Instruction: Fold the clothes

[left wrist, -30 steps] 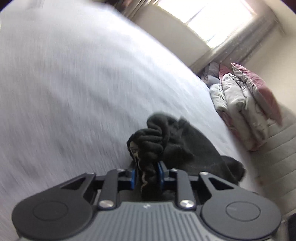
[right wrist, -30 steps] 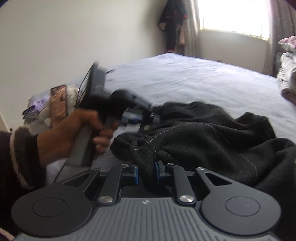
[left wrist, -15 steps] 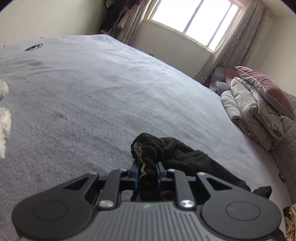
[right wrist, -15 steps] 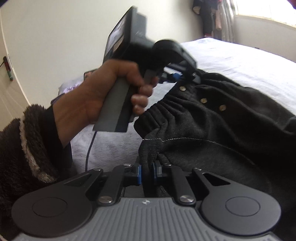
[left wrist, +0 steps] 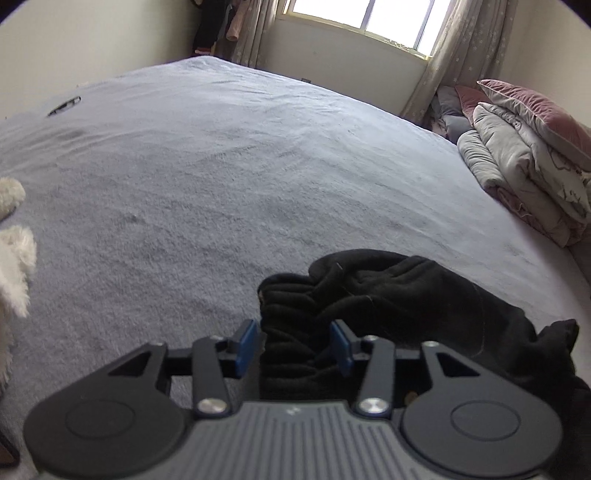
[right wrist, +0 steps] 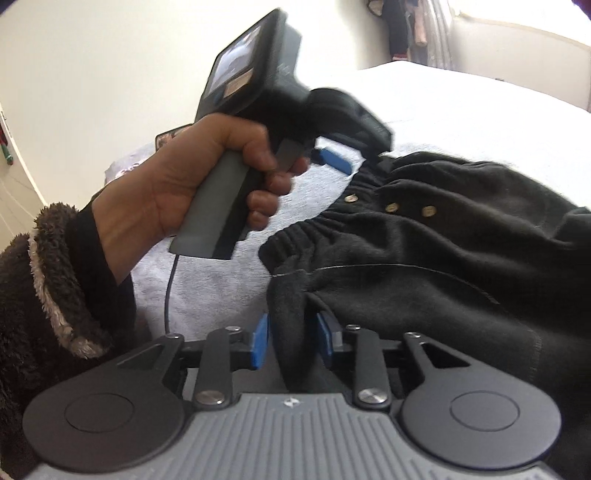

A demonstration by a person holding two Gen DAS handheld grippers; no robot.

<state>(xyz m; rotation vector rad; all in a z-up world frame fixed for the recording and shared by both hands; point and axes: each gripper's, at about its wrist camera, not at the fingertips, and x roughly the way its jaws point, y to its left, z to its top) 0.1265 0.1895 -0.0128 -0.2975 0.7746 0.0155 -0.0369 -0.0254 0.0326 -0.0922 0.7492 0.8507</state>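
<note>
Stretching across most of both views is a wide bed under a pale grey-blue cover, and a black garment is lying crumpled on its near part. A stack of folded grey bedding with a pink pillow on top is sitting at the bed's right edge below the window. White fluffy fabric is showing at the left border.

The garment's gathered waistband, bearing three small round buttons, is running between the two tools. A person's left hand, coming out of a fleece-lined sleeve, is gripping the handle of the left gripper, whose jaws are opening with a bunched fold of the black cloth between the blue pads; a gap is showing beside the left pad. The right gripper is opening too, a narrow ridge of the same fabric standing between its pads, apparently no longer squeezed.
</note>
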